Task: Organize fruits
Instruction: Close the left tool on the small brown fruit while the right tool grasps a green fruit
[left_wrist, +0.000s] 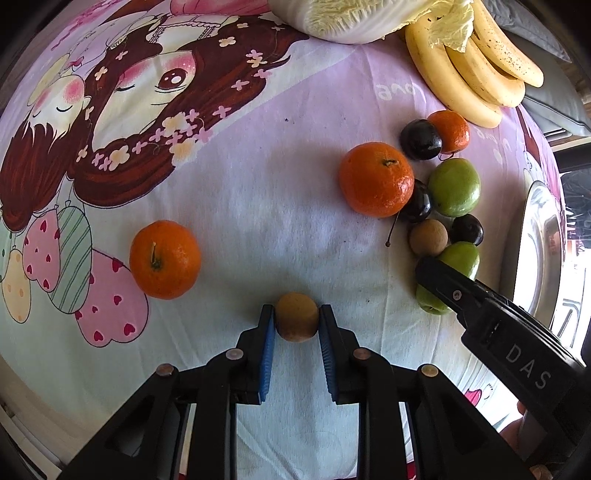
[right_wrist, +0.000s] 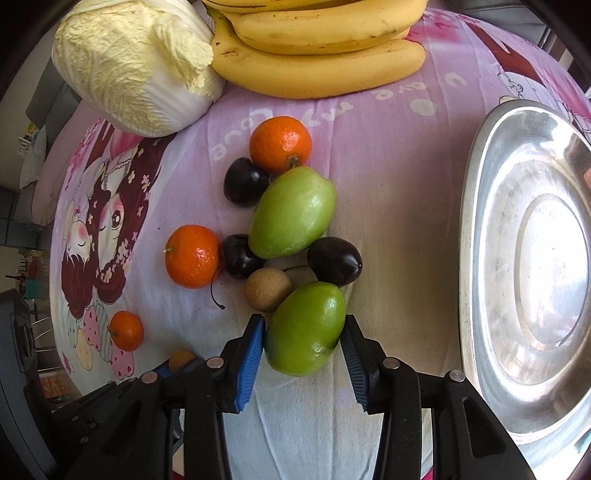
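Left wrist view: the left hand-held gripper (left_wrist: 297, 319) points down at a cartoon-printed cloth (left_wrist: 258, 206), its blue pads clamped on a small brown fruit (left_wrist: 297, 316). One orange (left_wrist: 165, 259) lies alone to the left; another orange (left_wrist: 376, 179) sits beside a cluster of dark plums and green fruits.

Right wrist view: the right hand-held gripper (right_wrist: 304, 341) straddles a green fruit (right_wrist: 306, 328) lying on the cloth at the near end of the cluster; the left pad touches it, the right pad looks just clear. A steel plate (right_wrist: 480, 229) lies to the right, bananas (right_wrist: 317, 70) and a cabbage (right_wrist: 136, 62) beyond.
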